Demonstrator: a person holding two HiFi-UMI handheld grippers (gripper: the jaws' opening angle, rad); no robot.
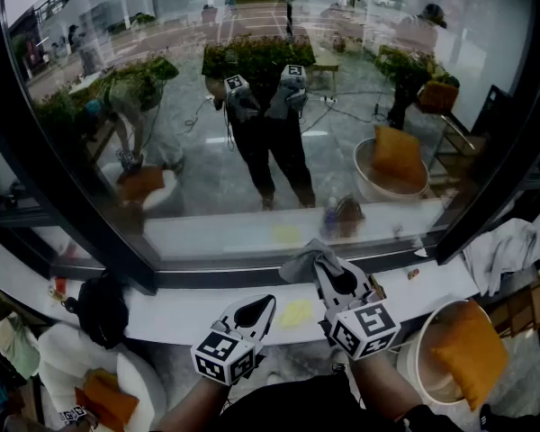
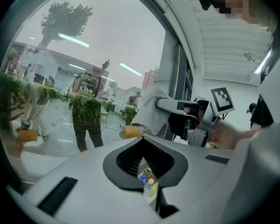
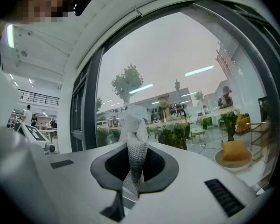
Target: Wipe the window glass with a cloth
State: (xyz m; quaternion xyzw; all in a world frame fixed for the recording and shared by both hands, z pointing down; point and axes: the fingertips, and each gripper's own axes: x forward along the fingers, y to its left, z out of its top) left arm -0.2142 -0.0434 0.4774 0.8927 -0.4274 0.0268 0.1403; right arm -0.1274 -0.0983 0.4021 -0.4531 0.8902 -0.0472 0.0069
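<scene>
The window glass [image 1: 252,106] fills the space ahead and mirrors a person holding both grippers. In my right gripper [image 1: 331,275] I hold a grey cloth [image 1: 304,263], with the jaws shut on it just above the white sill and close to the lower pane. In the right gripper view the mesh cloth [image 3: 134,139] stands up out of the shut jaws of the right gripper [image 3: 136,158]. My left gripper [image 1: 255,314] hovers lower left of it, shut and empty. The left gripper [image 2: 143,146] view shows the right gripper [image 2: 177,107] and the cloth [image 2: 150,107] near the glass [image 2: 84,55].
A white sill [image 1: 180,318] runs under the black window frame [image 1: 81,214], with a yellow patch [image 1: 295,312] on it. A round white chair with an orange cushion [image 1: 468,349] stands lower right and another [image 1: 103,396] lower left. A black bag [image 1: 102,306] and a white rag [image 1: 499,250] sit nearby.
</scene>
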